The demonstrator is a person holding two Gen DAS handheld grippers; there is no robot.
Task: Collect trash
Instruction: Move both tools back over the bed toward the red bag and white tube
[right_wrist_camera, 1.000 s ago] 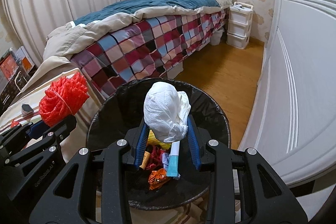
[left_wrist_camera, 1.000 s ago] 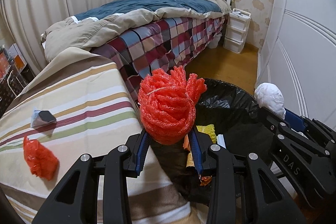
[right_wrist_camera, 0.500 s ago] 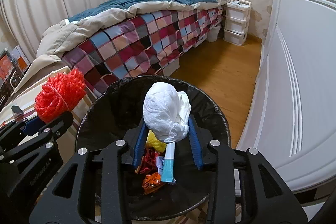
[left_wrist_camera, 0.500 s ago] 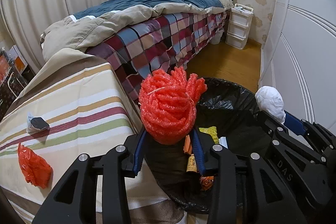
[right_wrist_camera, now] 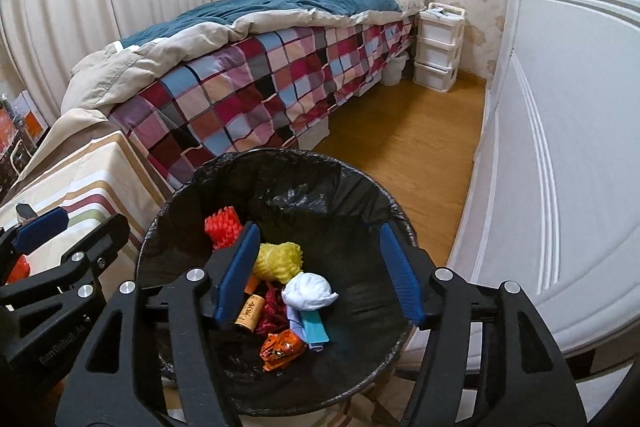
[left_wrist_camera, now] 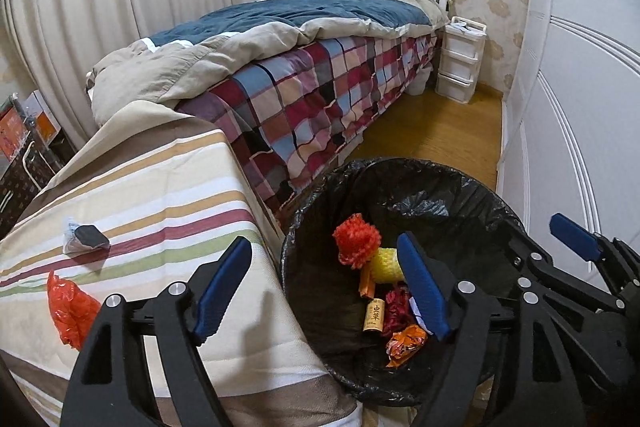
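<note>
1. Dropping both loads at once! The left claw (left_wrist_camera: 324, 283) has just been opening and now stands wide with nothing between its blue pads; the red foam net (left_wrist_camera: 356, 241) it carried a second ago lies inside the bin (left_wrist_camera: 460, 183).
2. Same story on the other side: the right claw (right_wrist_camera: 320, 271) has just been opening too, and it is empty. The white crumpled wad (right_wrist_camera: 310, 291) that sat between its pads half a second ago rests on the heap in the bin.
3. In the right wrist view the wad lies beside a yellow foam net (right_wrist_camera: 280, 261), with a small brown bottle (right_wrist_camera: 249, 315), an orange wrapper (right_wrist_camera: 280, 347) and a blue-and-white tube (right_wrist_camera: 314, 325) close around it. The red net leans near the bin's left inner wall.
4. Both claws hang over the black-lined bin, pointing down into it, jaws spread.
5. What that means: two pieces are delivered, and this drop looks finished.
6. Not all done, though. On the striped bench (left_wrist_camera: 168, 195) to the left, an orange plastic scrap (left_wrist_camera: 70, 311) and a small grey-and-black packet (left_wrist_camera: 86, 237) lie well apart from the bin.
7. My read: both claws are free, so the next job is a swing back to the bench for those leftovers, probably the left one first since it is nearer.
</note>
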